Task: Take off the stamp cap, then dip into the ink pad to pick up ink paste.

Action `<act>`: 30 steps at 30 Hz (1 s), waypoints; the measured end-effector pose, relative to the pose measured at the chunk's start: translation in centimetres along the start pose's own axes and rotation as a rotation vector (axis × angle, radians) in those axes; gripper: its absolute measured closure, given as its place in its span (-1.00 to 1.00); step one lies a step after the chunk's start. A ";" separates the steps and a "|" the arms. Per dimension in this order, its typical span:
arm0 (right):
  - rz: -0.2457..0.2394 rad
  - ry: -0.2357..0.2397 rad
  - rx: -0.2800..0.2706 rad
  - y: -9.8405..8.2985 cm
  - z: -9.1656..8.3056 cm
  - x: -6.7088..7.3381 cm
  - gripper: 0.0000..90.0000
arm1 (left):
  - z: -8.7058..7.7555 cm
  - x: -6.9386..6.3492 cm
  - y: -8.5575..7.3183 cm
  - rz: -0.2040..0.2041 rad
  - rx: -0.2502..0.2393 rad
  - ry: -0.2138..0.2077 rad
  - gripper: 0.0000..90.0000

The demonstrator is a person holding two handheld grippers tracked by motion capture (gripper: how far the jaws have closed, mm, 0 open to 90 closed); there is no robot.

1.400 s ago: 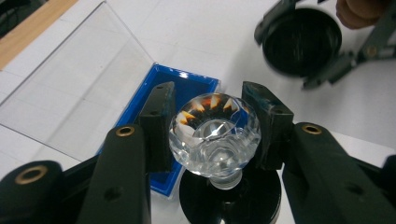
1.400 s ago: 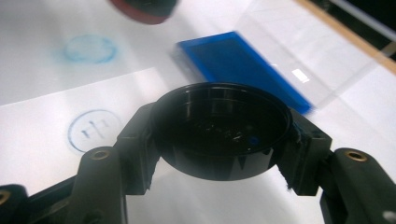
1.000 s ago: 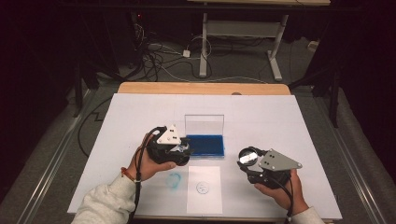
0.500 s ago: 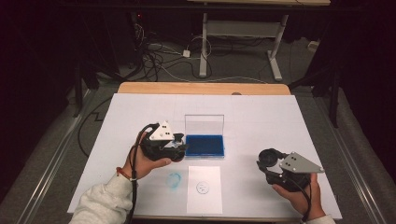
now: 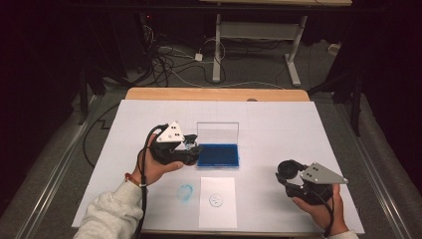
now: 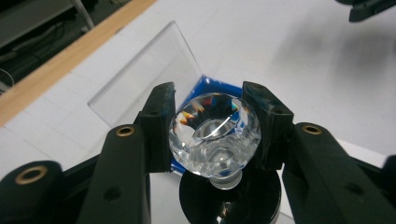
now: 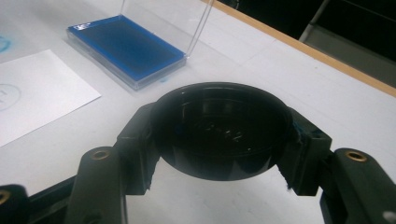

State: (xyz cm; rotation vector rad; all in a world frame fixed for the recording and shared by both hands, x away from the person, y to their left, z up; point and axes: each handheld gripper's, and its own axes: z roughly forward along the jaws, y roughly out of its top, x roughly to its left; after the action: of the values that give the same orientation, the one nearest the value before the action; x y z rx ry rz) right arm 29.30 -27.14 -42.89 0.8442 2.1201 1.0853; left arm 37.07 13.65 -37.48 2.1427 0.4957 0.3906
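Between the jaws of your left gripper [image 6: 210,135] sits a clear faceted crystal stamp [image 6: 214,133], pinched on both sides by the pads, its stem standing on a round black base [image 6: 231,198]; in the high view this gripper [image 5: 191,149] hangs just left of the open blue ink pad [image 5: 218,155], whose clear lid [image 5: 217,132] stands upright behind it. Your right gripper [image 7: 219,135] is clamped on a round black cap [image 7: 219,133], hollow side facing the camera, held over the white table [image 5: 278,124] well to the right of the pad; from above you see it at [image 5: 287,172]. Near the front edge lies a white paper sheet [image 5: 217,201] with a faint round print, and a blue smudge [image 5: 185,192] marks the table beside it.
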 end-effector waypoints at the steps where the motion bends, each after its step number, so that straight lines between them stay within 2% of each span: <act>1: 0.000 0.000 0.000 0.0 0.0 0.0 -0.13 | 0.0 0.1 0.2 -0.004 -0.004 -0.008 0.22; 7: 0.000 0.017 0.004 0.0 0.3 0.1 -0.13 | 0.2 0.0 1.4 0.018 -0.011 -0.015 0.22; 14: 0.006 0.024 0.010 -0.1 0.5 0.1 -0.13 | 0.9 0.2 2.5 0.025 -0.021 -0.022 0.22; 21: -0.001 0.037 0.027 -0.2 0.8 0.3 -0.13 | 2.7 0.3 3.1 0.018 0.000 -0.035 0.22; 25: -0.006 0.047 0.038 -0.3 1.2 0.3 -0.13 | 4.4 0.5 3.1 0.016 0.020 -0.032 0.22; 27: -0.012 0.053 0.039 -0.2 1.3 0.4 -0.13 | 5.3 0.7 3.0 0.002 0.017 -0.047 0.22; 30: -0.015 0.058 0.038 -0.3 1.3 0.5 -0.13 | 6.7 1.0 2.9 0.019 0.036 -0.042 0.22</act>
State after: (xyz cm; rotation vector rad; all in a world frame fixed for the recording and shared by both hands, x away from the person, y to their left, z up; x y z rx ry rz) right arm 29.85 -26.28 -43.83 0.8226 2.1979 1.0763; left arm 41.55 7.91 -38.83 2.1872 0.4622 0.3488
